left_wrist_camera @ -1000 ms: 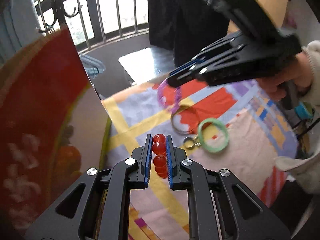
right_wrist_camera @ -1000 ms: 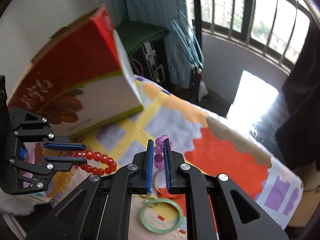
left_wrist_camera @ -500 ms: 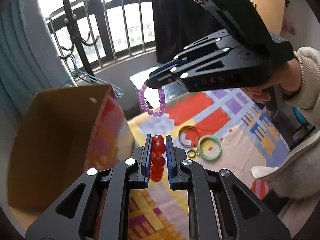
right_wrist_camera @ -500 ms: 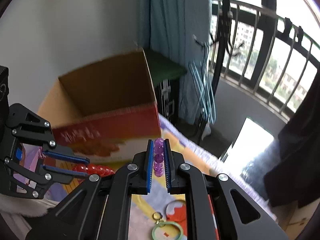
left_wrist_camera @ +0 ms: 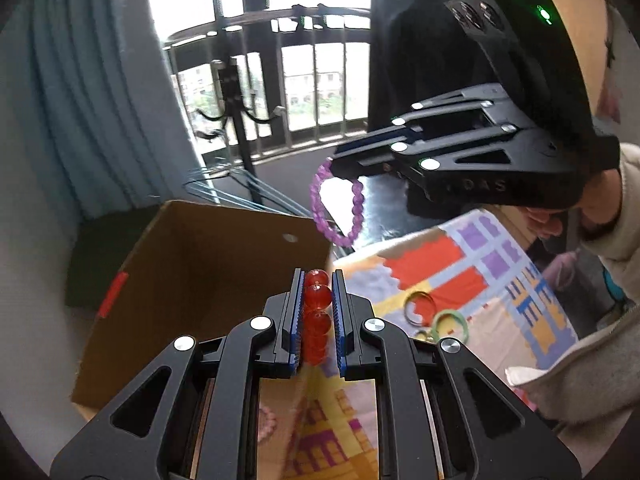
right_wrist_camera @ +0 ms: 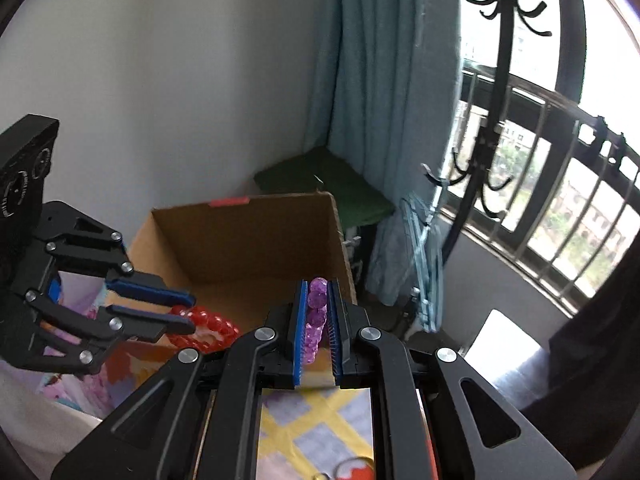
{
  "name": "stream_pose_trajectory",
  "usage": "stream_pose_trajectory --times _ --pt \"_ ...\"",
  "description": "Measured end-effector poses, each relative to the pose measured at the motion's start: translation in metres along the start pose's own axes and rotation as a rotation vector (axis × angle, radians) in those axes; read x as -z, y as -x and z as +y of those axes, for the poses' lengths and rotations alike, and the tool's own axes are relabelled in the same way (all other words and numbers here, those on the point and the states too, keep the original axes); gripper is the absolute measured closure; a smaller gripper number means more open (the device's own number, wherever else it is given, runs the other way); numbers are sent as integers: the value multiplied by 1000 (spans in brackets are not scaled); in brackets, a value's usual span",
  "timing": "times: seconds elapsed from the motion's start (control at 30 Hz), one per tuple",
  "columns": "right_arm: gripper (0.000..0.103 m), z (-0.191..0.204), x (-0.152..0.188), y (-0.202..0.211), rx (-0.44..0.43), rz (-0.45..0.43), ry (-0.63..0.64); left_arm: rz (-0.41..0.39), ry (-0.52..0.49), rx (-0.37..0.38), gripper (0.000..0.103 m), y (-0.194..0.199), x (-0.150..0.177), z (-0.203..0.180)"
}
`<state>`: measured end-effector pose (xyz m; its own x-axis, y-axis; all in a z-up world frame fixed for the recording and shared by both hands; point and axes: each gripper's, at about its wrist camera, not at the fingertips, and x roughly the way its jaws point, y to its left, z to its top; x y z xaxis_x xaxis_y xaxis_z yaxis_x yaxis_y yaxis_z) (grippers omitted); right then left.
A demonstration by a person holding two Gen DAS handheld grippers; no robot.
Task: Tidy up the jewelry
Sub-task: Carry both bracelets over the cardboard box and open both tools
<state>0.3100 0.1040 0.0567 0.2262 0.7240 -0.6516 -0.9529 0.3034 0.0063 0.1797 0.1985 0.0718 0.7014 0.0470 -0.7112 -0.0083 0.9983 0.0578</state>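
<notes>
Red translucent bead bracelet [left_wrist_camera: 316,316] sat pinched between the blue-padded fingers of the left gripper [left_wrist_camera: 317,284] at lower centre of the left wrist view, its beads stacked in a line along the narrow gap and the topmost bead poking just past the fingertips. In the right wrist view the same bracelet [right_wrist_camera: 208,326] hung as a loop from that gripper's tips [right_wrist_camera: 188,312] at lower left, just in front of the near wall of the open brown cardboard box [right_wrist_camera: 248,240].

Purple bead bracelet [right_wrist_camera: 316,320] was clamped the same way in the right gripper [right_wrist_camera: 318,292], beads lined up between the pressed-together blue pads at lower centre of the right wrist view, with the box opening directly behind. From the left wrist view it [left_wrist_camera: 336,204] dangled as a full loop below the right gripper's tips [left_wrist_camera: 340,160] at centre right, hanging above the box's [left_wrist_camera: 192,264] far right corner.

On the patchwork cloth of red, yellow and lilac patches [left_wrist_camera: 472,264] at lower right of the left wrist view lay a pale green bangle [left_wrist_camera: 450,324], with a thin metal ring [left_wrist_camera: 418,307] touching it and a smaller ring [left_wrist_camera: 422,335] just beside it, all well apart from both grippers.
</notes>
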Motion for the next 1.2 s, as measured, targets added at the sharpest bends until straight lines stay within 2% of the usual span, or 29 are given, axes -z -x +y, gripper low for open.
stream_pose_trajectory --times 0.23,0.4,0.53,0.7,1.2 --pt "93 29 -15 -29 -49 13 24 48 99 -85 91 -3 23 51" --pt "93 49 -17 -51 -97 44 38 88 171 -107 91 -7 47 71" --pt "93 64 -14 -71 -133 79 54 107 240 -95 91 -9 67 83" --pt "93 77 -8 -91 -161 129 66 140 271 -107 91 -15 84 92" --pt "93 93 11 -133 -188 246 84 199 312 -91 90 -33 102 106"
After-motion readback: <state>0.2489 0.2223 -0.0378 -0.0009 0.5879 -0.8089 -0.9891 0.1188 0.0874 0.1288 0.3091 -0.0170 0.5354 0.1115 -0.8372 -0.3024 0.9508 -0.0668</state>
